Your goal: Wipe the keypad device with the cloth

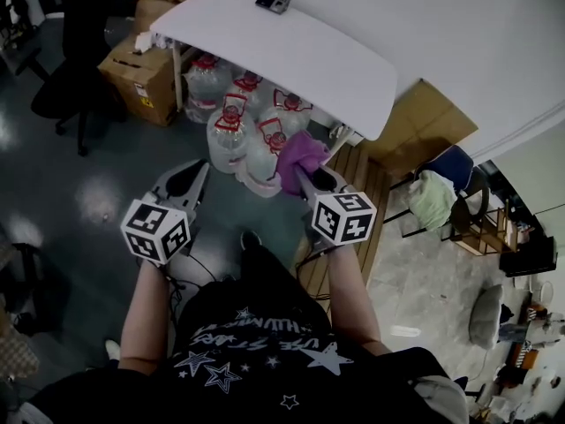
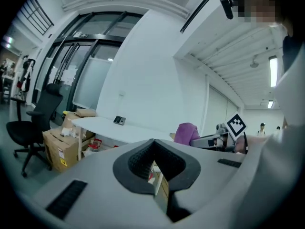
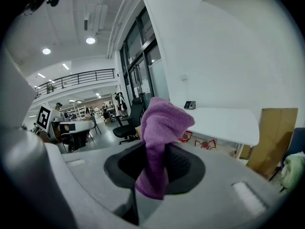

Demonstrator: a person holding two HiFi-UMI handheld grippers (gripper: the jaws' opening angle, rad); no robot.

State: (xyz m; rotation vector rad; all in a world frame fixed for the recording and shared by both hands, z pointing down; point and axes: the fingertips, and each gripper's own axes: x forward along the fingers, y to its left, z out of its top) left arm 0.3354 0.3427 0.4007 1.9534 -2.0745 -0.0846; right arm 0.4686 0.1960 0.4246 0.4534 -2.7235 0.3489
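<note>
The white bench (image 1: 291,51) stands well ahead. The left gripper (image 1: 201,170) has its jaws closed on nothing; the right gripper (image 1: 302,177) pinches the purple cloth (image 1: 302,155). The small keypad device (image 1: 274,0) lies near the bench's far edge, and if unsteadied, wiping could push it off.

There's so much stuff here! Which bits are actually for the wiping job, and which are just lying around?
For the job: purple cloth, clamped in the right gripper; keypad device on the white table.
Just lying about: water jugs, cardboard boxes, office chair.
</note>
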